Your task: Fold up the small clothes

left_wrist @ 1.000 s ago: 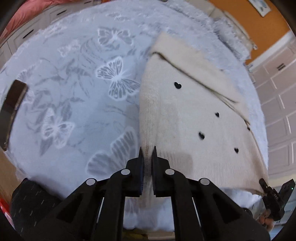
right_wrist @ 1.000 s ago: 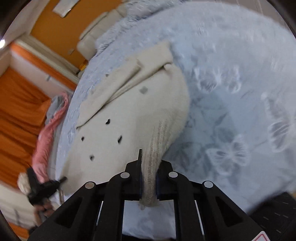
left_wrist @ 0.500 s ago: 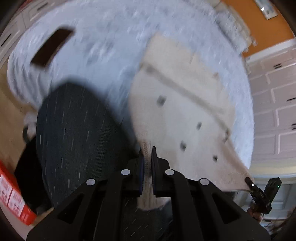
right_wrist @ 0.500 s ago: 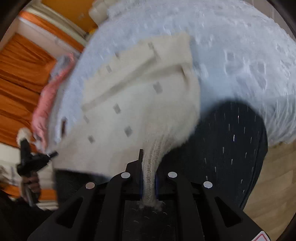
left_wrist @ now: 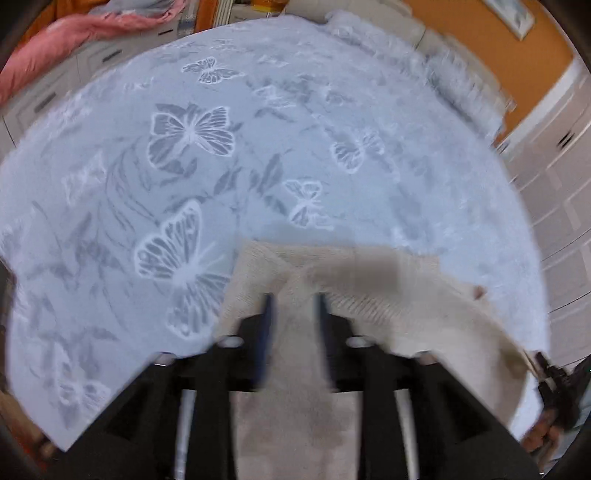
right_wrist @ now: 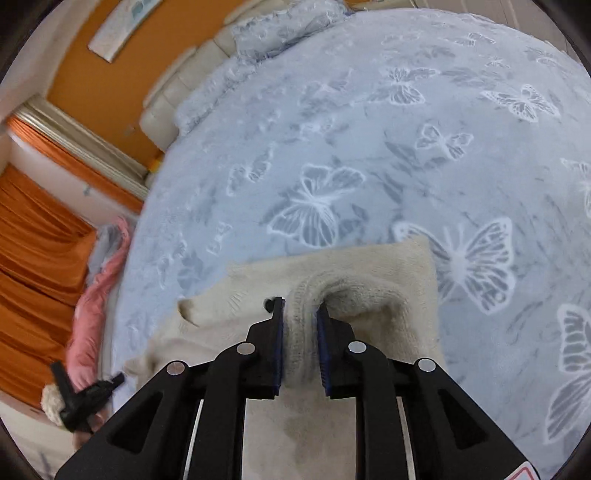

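Note:
A cream knit sweater [left_wrist: 295, 406] lies folded over on the pale blue butterfly bedspread [left_wrist: 184, 166], right under both grippers. My left gripper [left_wrist: 293, 306] stands open over it, jaws apart, the cloth lying loose between them; the view is blurred. My right gripper [right_wrist: 300, 310] is also open, with a raised ridge of the sweater [right_wrist: 388, 280] between its jaws. The fold's far edge runs across just beyond the fingertips.
The bedspread [right_wrist: 369, 147] stretches ahead in both views. Pillows [right_wrist: 280, 26] and an orange wall are at the far end. A pink garment [right_wrist: 92, 306] lies off the bed's left side. White cabinet doors [left_wrist: 554, 221] stand to the right.
Both grippers carried the sweater's hem forward over the garment, folding it, and then opened, letting go of the cloth.

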The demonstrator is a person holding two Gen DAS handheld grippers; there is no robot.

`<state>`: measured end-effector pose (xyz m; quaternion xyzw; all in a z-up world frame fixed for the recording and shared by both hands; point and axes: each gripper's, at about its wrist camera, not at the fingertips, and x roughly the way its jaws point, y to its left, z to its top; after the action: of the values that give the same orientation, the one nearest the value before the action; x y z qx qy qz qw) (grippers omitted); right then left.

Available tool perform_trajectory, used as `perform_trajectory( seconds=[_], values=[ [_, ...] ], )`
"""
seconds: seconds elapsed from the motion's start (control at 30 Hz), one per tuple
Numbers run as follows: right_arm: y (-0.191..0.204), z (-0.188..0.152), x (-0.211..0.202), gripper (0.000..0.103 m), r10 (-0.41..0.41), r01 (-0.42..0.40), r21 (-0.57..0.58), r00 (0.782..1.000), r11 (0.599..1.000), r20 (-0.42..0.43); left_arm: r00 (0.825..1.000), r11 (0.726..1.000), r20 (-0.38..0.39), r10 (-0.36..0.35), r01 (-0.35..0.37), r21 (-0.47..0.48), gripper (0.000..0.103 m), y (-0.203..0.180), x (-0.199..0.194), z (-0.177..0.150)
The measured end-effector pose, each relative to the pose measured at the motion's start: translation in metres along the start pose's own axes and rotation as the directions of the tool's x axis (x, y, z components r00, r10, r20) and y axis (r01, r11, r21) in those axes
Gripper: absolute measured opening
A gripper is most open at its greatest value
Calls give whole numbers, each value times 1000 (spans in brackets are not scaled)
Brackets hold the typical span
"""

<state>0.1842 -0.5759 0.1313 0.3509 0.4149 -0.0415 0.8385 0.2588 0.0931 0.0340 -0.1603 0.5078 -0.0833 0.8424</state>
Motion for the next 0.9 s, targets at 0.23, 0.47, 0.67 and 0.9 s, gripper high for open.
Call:
perform_trajectory(
  seconds=[0.23, 0.47, 0.67, 0.9],
  values=[
    [1, -22, 12, 59, -175, 166, -213, 984, 963, -24, 996, 993, -39, 77, -73, 96, 72, -8, 29, -6],
    [1, -9, 60, 7, -220, 188, -228, 968, 955, -124, 988, 989, -90, 122, -113, 90, 7, -20, 44, 2],
    [11, 9, -3, 6, -75, 84, -173, 995, 981, 60, 986, 978, -42, 162, -155, 139, 7, -19, 26, 12],
    [-12, 5, 13, 6, -133, 132, -123, 991, 984, 0, 983, 984, -73, 166, -160, 81, 7, -1, 42, 6]
  ],
)
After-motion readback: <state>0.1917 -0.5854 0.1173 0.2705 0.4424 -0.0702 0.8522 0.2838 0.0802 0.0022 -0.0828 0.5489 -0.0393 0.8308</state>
